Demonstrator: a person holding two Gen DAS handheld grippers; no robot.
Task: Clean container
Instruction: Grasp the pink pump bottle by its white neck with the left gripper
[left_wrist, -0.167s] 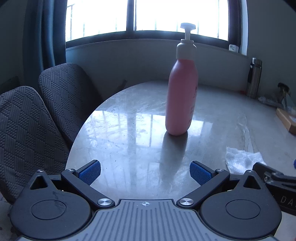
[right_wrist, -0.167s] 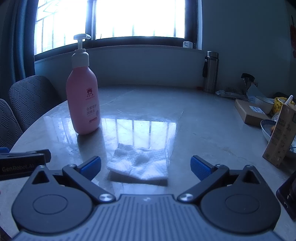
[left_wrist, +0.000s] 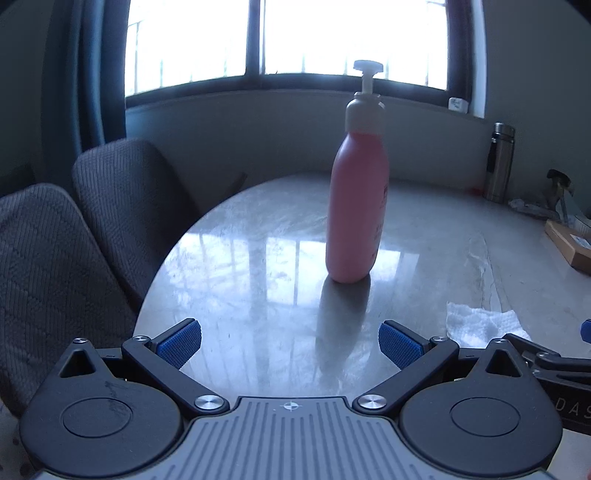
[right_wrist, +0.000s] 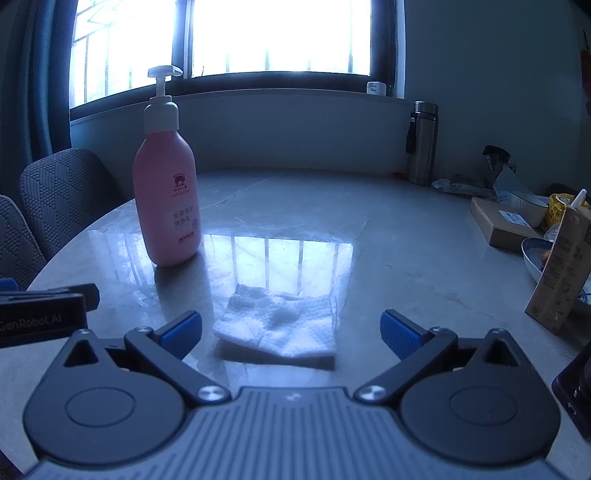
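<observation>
Both the left gripper (left_wrist: 290, 343) and right gripper (right_wrist: 290, 330) are held wide, nothing gripped. A pink bottle (right_wrist: 167, 201) is seen at eleven o'clock of the folded tissue (right_wrist: 280, 325).

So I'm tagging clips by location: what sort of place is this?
Probably a home dining area: a marble table by a window, padded chairs, plus a flask and a bowl.

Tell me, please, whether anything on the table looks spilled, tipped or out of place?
Nothing stands out. The pink pump bottle stands upright on the table, the white paper towel lies flat in front of the open right gripper, and no spill shows.
</observation>
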